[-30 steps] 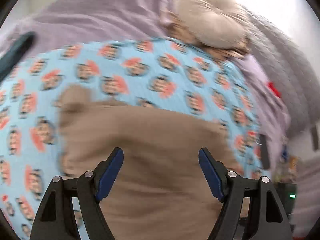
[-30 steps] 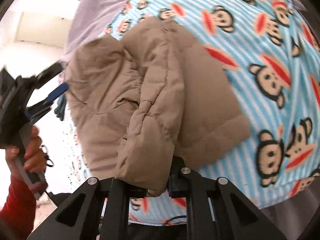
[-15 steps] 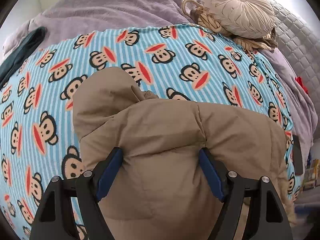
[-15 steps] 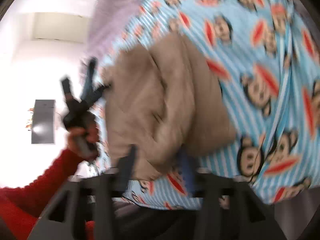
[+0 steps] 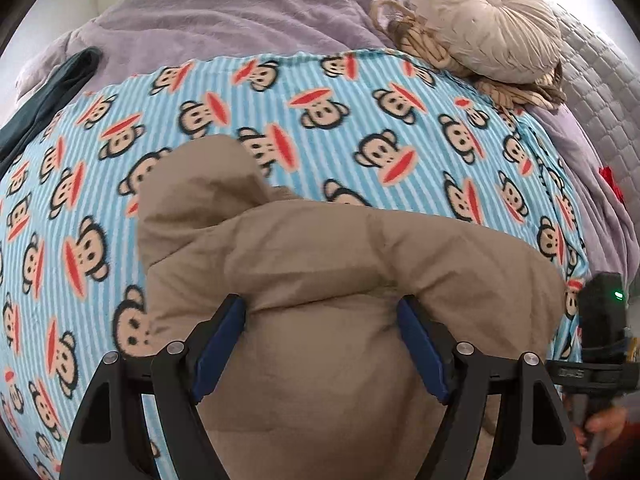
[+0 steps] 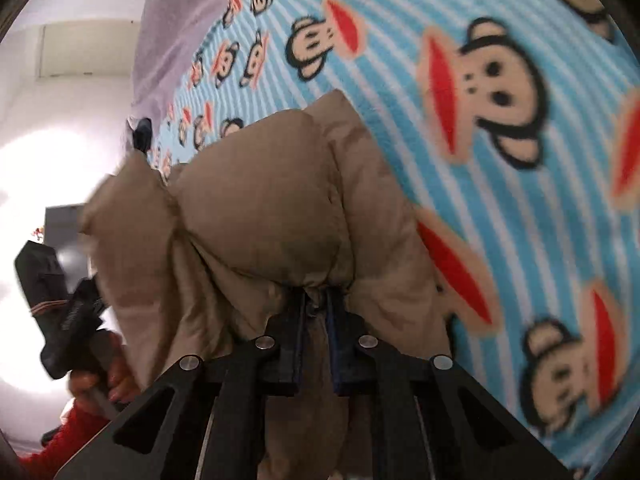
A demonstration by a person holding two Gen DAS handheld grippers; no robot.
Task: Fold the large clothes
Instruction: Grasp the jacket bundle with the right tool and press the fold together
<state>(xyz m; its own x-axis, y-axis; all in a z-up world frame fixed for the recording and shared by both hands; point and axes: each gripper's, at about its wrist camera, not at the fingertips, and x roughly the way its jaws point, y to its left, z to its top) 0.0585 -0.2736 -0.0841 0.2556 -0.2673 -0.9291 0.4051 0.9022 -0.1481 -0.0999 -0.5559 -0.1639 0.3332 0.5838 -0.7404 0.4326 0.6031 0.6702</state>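
Left gripper [image 5: 320,344]: jaws spread wide, straddling a puffed ridge of the jacket [image 5: 340,280]; pads beside the cloth, not pinching it.

Jacket: tan, padded, bunched in a partly folded heap on the monkey blanket [image 5: 360,120] covering the bed; one lobe sticks up at its far left.

Right gripper [image 6: 314,312]: jaws pressed nearly together, pinching a gathered tuck of the jacket's near edge.

Elsewhere: round cushion [image 5: 484,20] at the far side, dark cloth [image 5: 44,96] at the left edge.

Step in hand, by judgement: mid-fold, right side held, left side unsecured. Next move calls for the left jaws to close on the ridge, then both to carry the fold over evenly.
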